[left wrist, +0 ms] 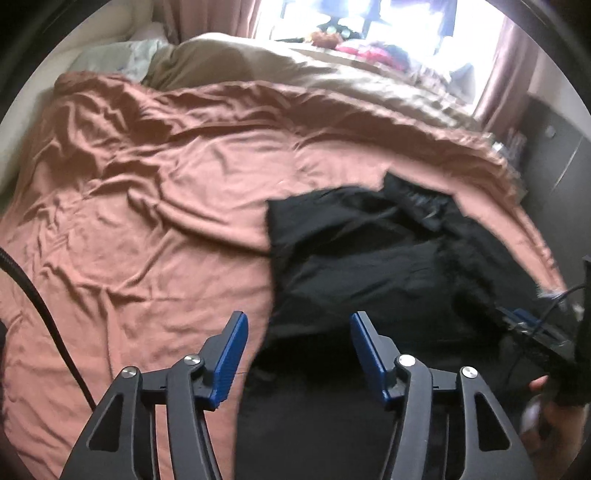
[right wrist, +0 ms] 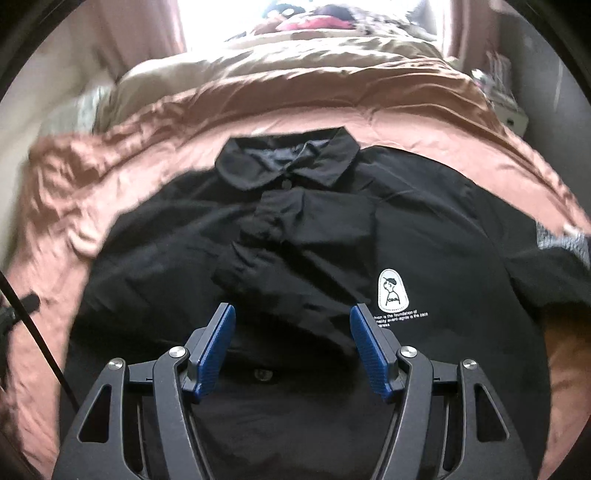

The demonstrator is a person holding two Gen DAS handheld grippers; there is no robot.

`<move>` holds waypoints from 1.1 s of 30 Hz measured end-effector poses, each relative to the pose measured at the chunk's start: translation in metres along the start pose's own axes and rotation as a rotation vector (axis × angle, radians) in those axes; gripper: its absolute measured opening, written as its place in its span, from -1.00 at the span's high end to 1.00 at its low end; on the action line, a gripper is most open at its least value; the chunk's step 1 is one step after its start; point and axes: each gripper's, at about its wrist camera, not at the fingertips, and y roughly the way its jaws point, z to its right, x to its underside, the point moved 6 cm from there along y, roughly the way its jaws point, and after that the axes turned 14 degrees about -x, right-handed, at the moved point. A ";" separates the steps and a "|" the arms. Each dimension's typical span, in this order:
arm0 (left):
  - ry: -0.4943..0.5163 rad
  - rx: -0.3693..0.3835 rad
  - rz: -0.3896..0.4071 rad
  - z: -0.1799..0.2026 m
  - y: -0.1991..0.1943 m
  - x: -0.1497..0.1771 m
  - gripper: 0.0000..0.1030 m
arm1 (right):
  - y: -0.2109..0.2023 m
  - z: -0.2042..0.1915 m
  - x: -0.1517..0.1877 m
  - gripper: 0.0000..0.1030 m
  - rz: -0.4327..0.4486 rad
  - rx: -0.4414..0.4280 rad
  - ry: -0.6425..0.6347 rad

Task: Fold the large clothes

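Observation:
A black collared jacket (right wrist: 424, 236) lies front-up on the bed, collar (right wrist: 291, 155) away from me, a white oval logo patch (right wrist: 392, 290) on its chest. One sleeve (right wrist: 280, 236) is folded across the front. My right gripper (right wrist: 293, 314) is open above the jacket's middle, holding nothing. In the left wrist view the jacket (left wrist: 362, 266) lies right of centre. My left gripper (left wrist: 297, 321) is open and empty above the jacket's left edge. The right gripper (left wrist: 532, 328) shows at the far right of that view.
A wrinkled salmon-pink sheet (left wrist: 147, 199) covers the bed, with a beige duvet (left wrist: 332, 77) and pillows (left wrist: 118, 55) at the far end. A bright window with curtains (left wrist: 369, 22) is beyond. A dark cabinet (left wrist: 557, 155) stands to the right. A black cable (left wrist: 44, 306) hangs on the left.

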 end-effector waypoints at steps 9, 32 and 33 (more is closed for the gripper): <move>0.016 -0.015 -0.140 -0.012 0.059 0.029 0.36 | 0.046 -0.001 0.005 -0.22 -0.066 0.143 -0.056; 0.003 -0.090 -0.119 -0.004 0.047 0.030 0.52 | -0.049 0.162 0.035 -0.22 0.193 -0.035 0.527; 0.000 -0.091 -0.113 -0.003 0.043 0.030 0.52 | -0.057 0.168 0.037 -0.22 0.205 -0.037 0.541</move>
